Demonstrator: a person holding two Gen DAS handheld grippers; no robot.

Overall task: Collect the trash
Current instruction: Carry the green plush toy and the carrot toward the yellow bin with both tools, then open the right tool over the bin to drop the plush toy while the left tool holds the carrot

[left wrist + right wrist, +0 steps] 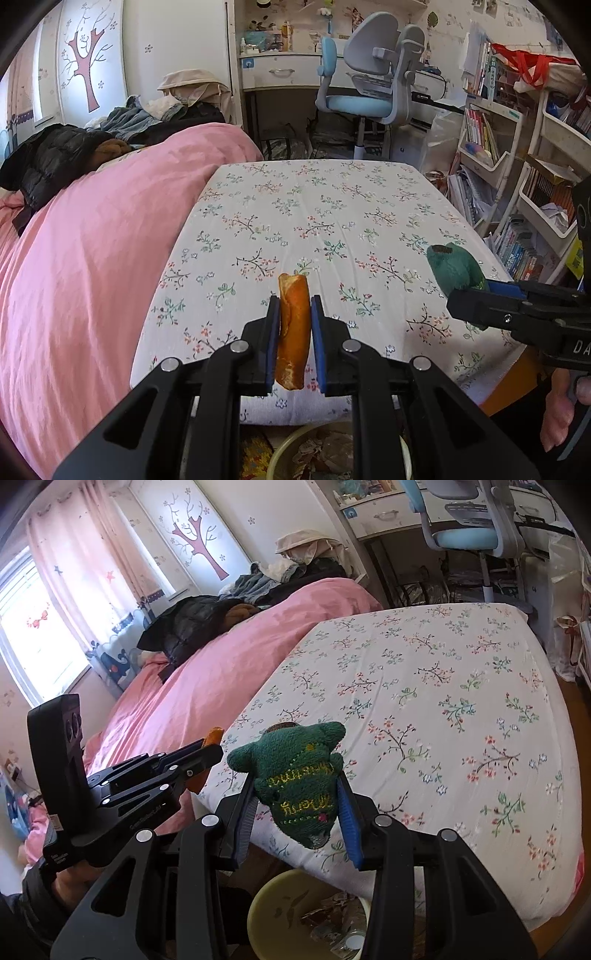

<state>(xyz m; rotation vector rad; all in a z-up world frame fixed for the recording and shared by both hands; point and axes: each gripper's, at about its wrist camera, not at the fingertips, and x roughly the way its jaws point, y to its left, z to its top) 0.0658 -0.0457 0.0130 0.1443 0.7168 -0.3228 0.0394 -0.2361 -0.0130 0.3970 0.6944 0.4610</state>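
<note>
My left gripper (294, 317) is shut on an orange peel-like strip (293, 332), held upright between the blue pads above the near edge of the floral-sheeted bed (332, 206). My right gripper (299, 805) is shut on a green knitted piece with yellow stitching (299, 775); the same piece (456, 267) shows at the right of the left wrist view. The left gripper (207, 755) with its orange strip (214, 736) appears to the left in the right wrist view. A pale yellow bin (269, 901) with scraps inside stands on the floor below both grippers, also seen as the bin (284, 450).
A pink duvet (92, 277) covers the bed's left part, with dark clothes (55, 155) heaped on it. A blue-grey desk chair (369, 85) and desk stand beyond the bed. Shelving carts with books (535, 206) line the right side. A person's hand (561, 406) holds the right gripper.
</note>
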